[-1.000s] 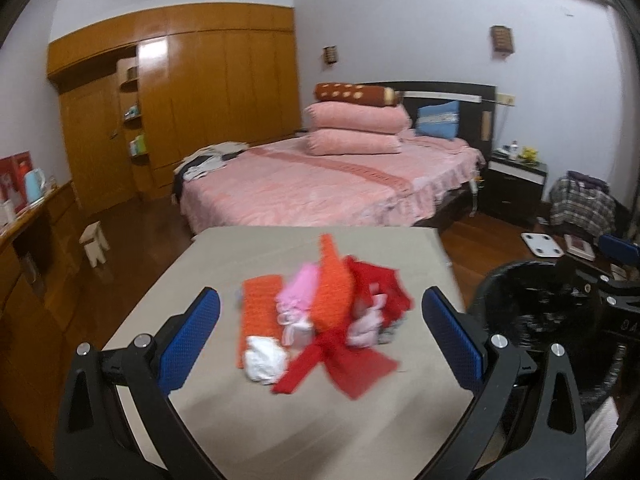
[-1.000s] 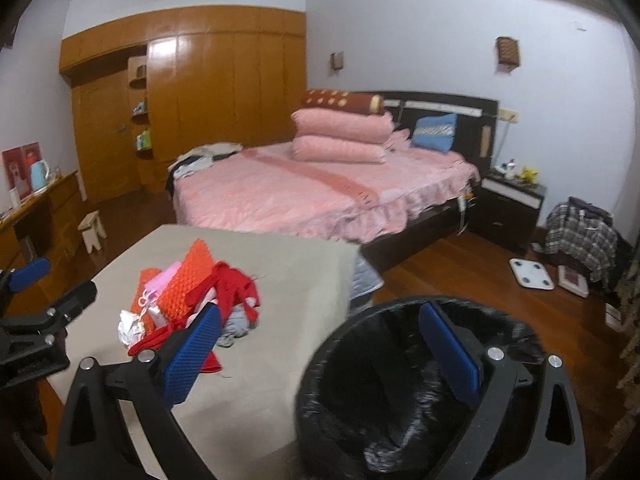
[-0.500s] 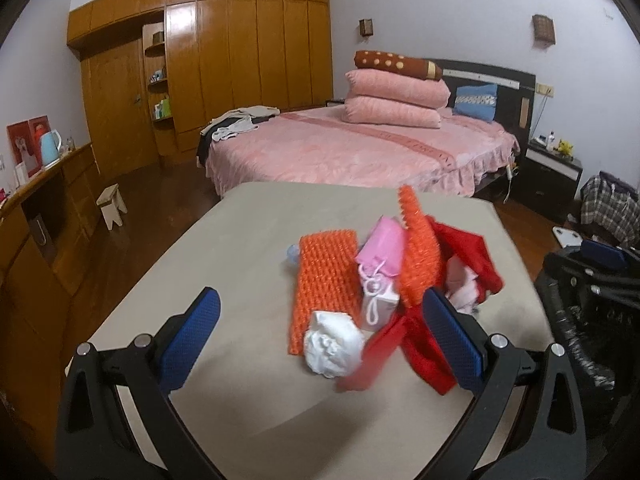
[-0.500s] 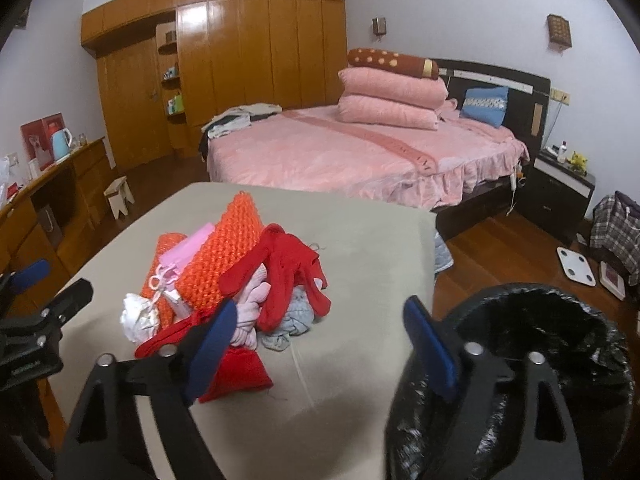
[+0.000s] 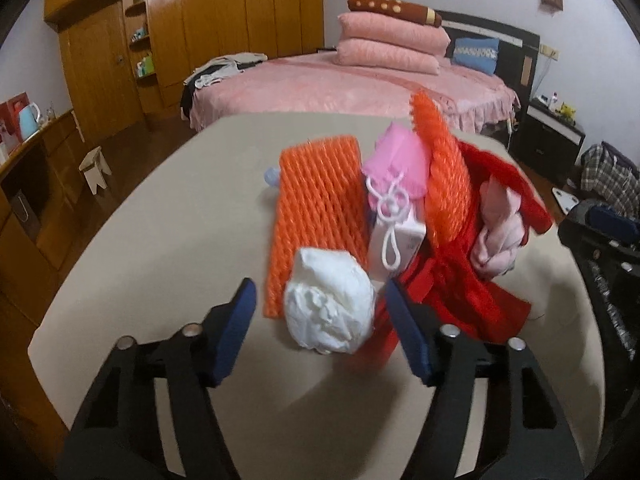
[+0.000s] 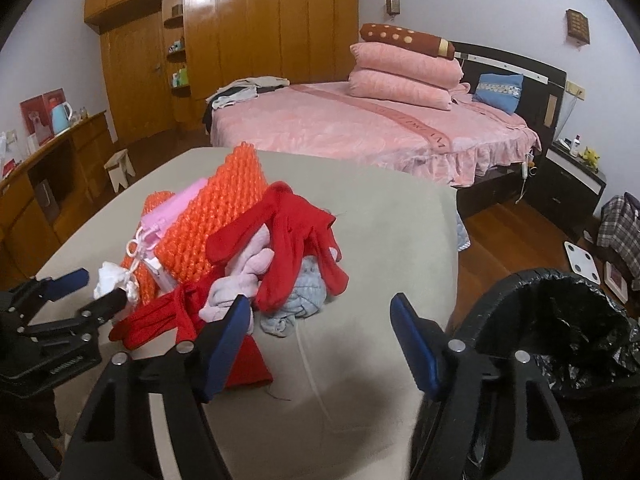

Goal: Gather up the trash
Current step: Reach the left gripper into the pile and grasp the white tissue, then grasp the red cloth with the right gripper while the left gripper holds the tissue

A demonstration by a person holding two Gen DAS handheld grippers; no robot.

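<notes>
Trash pile (image 5: 400, 216) sits mid-table (image 5: 160, 240), bin (image 6: 560, 320) just right of it for short drops. Left gripper (image 5: 320, 320) jaws, just been closing, bracket the white wad (image 5: 328, 300), not pinching yet. Right gripper (image 6: 320, 336) jaws half-wide, closing, empty, near the pile's right edge.

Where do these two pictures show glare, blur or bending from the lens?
Left wrist view: the bed curves near the frame edge, and the white wad looks soft. Right wrist view: glare on the wardrobe; dark corners in both.
</notes>
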